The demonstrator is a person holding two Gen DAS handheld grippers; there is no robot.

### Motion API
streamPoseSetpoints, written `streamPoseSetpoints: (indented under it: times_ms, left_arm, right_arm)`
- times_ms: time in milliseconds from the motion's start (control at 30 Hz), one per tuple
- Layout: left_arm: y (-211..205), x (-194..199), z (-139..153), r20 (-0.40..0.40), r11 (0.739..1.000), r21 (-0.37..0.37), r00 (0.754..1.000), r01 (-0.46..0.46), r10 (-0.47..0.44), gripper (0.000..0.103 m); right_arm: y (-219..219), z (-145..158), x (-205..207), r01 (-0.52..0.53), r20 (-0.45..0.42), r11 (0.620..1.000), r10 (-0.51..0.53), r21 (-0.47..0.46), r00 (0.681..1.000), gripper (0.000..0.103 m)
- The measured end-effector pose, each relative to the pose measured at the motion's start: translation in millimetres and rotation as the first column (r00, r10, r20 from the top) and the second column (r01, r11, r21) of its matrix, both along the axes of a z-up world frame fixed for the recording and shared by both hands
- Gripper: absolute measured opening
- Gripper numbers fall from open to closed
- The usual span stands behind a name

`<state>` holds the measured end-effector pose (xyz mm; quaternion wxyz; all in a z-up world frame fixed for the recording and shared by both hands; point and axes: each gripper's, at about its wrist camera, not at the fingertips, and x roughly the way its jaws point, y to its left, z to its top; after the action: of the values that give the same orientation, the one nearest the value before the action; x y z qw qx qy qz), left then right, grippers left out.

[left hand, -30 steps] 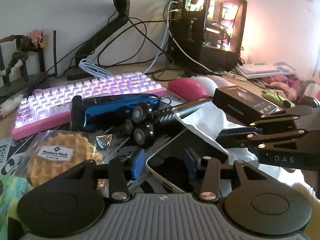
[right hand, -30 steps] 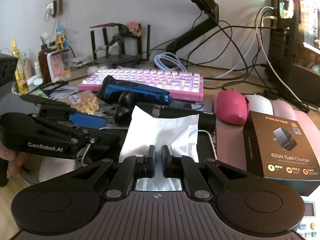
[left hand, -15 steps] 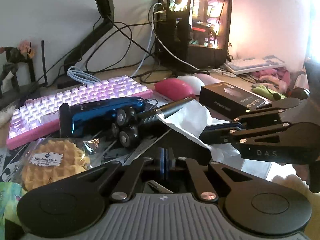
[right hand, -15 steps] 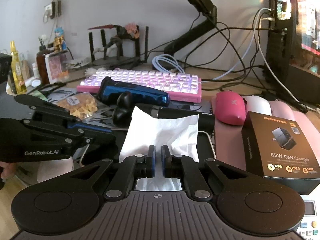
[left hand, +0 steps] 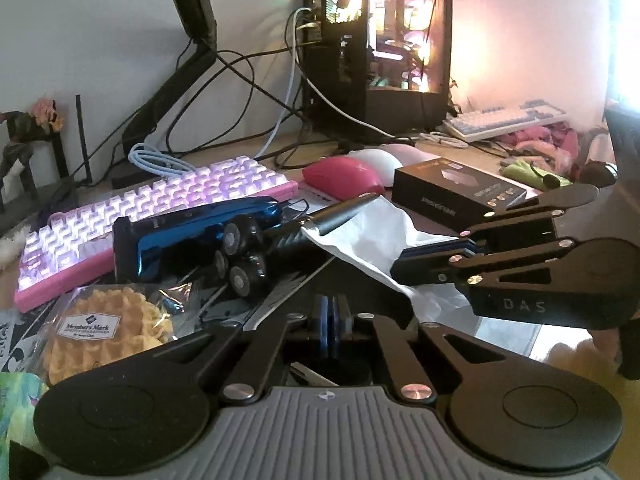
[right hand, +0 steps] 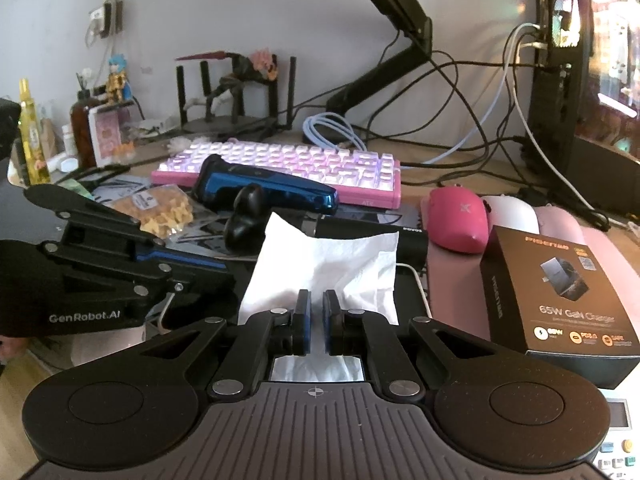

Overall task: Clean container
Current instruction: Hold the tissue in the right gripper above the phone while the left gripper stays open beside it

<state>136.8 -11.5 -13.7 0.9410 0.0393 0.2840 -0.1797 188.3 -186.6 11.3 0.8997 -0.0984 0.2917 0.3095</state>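
The right tool [right hand: 316, 320] is clamped on a soft, light tissue [right hand: 324, 264] at its 6 o'clock edge; the left tool [left hand: 331, 322] is pressed together, holding nothing.

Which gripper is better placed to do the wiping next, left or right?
Right. The right gripper is shut on the white tissue, ready to wipe. The left gripper is shut with no tissue.

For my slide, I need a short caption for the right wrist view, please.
Right gripper pinching a white tissue over a cluttered desk, left gripper alongside.
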Motion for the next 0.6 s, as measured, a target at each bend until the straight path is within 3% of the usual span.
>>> streamPoseSetpoints:
  times_ms: [600]
  left_arm:
    - [3.8,2.1,-0.6,-0.005,1.0,-0.015,1.0,0.003,-0.003,0.008]
  right_arm:
    - [-0.2,-1.0,7.5,0.061,-0.002,0.998,-0.061,0.006,0.998,0.005]
